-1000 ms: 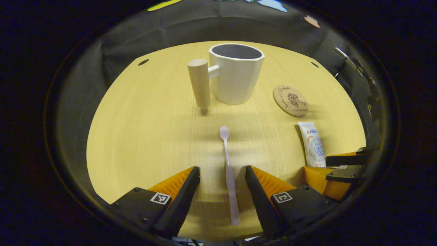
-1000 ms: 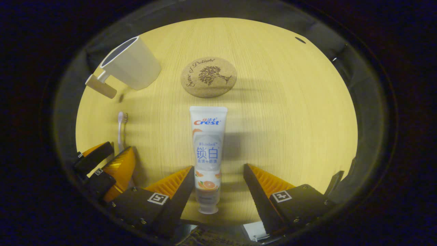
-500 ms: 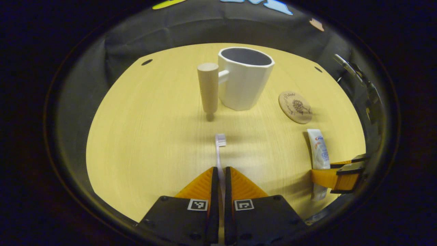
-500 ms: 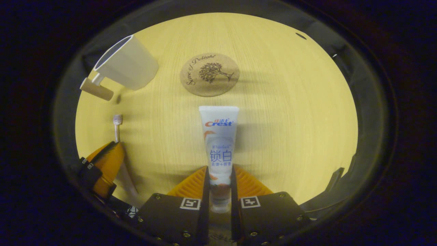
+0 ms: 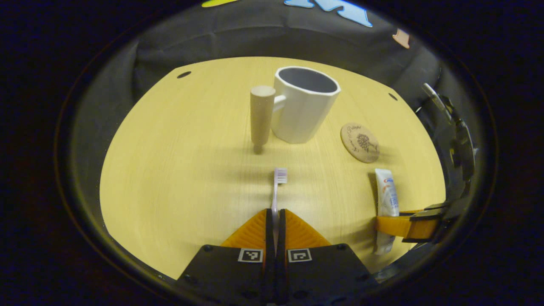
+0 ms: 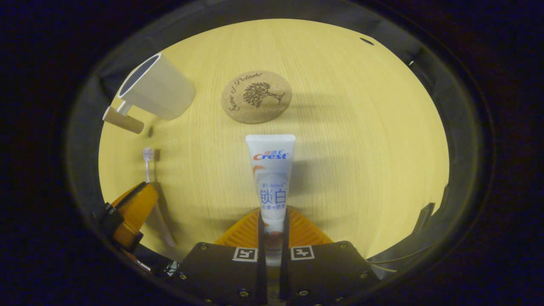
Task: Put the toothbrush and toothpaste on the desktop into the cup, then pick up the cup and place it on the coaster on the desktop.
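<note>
Left claw [image 5: 275, 214] is clamped tight on the slim pale-pink toothbrush [image 5: 277, 187], bristle head poking forward over the middle of the light wooden bench [image 5: 170, 170]. Right claw [image 6: 272, 216] pinches the white toothpaste tube [image 6: 272, 170] near its cap end. Ahead stands the white faceted cup with a wooden peg handle [image 5: 304, 104], upright toward the far edge, the round cork coaster [image 5: 359, 142] just beside it.

Counted on the tabletop [image 6: 361, 127]: one cup [image 6: 155, 87], one coaster [image 6: 256, 97], one toothbrush [image 5: 278, 187], one toothpaste tube [image 6: 270, 170].
</note>
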`<action>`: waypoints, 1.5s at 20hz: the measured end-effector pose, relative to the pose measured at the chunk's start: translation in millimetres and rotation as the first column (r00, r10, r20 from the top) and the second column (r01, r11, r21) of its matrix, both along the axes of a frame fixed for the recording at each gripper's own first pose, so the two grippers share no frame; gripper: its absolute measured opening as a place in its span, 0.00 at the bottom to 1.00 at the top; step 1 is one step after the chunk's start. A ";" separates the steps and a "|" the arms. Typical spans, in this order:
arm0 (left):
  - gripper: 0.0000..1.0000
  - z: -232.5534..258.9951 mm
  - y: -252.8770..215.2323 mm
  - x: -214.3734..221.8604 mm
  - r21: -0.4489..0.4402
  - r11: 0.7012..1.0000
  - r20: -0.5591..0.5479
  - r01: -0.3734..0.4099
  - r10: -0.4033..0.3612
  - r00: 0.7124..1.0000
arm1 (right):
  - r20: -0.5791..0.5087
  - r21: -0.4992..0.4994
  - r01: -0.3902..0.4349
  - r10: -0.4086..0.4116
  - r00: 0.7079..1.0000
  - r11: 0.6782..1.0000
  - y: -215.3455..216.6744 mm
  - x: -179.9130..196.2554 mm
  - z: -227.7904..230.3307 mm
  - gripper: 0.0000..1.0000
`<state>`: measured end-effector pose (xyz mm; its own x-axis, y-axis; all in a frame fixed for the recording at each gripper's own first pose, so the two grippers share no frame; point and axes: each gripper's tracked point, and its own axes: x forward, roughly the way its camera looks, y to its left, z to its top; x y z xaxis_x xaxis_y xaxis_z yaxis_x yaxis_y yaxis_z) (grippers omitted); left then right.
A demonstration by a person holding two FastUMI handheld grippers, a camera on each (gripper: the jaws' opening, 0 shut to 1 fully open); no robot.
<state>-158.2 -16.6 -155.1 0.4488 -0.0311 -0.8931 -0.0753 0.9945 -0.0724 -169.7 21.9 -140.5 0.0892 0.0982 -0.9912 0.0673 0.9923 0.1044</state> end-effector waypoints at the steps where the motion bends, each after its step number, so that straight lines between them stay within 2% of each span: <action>1: 0.07 9.3 -1.7 4.3 -0.009 1.000 0.017 0.003 -0.003 1.000 | -0.004 0.007 0.007 -0.007 1.000 1.000 -0.1 -1.8 0.3 0.14; 6: 0.07 56.8 -1.0 15.2 -0.057 0.998 0.117 0.002 0.005 0.993 | 0.025 0.041 0.048 -0.049 0.998 0.998 -1.5 1.4 17.1 0.14; 13: 0.07 79.3 1.1 38.3 -0.121 0.992 0.267 0.018 0.016 0.964 | 0.105 0.082 0.080 -0.088 0.991 0.993 -4.6 16.0 49.5 0.14; 20: 0.07 124.2 -1.0 119.0 -0.159 0.985 0.448 0.062 0.016 0.894 | 0.126 0.107 0.079 -0.092 0.988 0.991 -5.0 11.1 57.5 0.14; 24: 0.07 142.8 1.2 165.2 -0.164 0.980 0.527 0.116 -0.013 0.850 | 0.132 0.122 0.090 -0.106 0.986 0.988 -6.4 11.2 57.8 0.13; 28: 0.07 142.5 -4.3 191.7 -0.115 0.977 0.593 0.179 -0.078 0.802 | 0.131 0.129 0.111 -0.128 0.983 0.985 -5.3 12.2 59.7 0.13; 30: 0.07 136.0 -12.1 204.9 -0.102 0.974 0.608 0.202 -0.099 0.788 | 0.127 0.129 0.124 -0.140 0.982 0.984 -4.2 11.7 59.2 0.13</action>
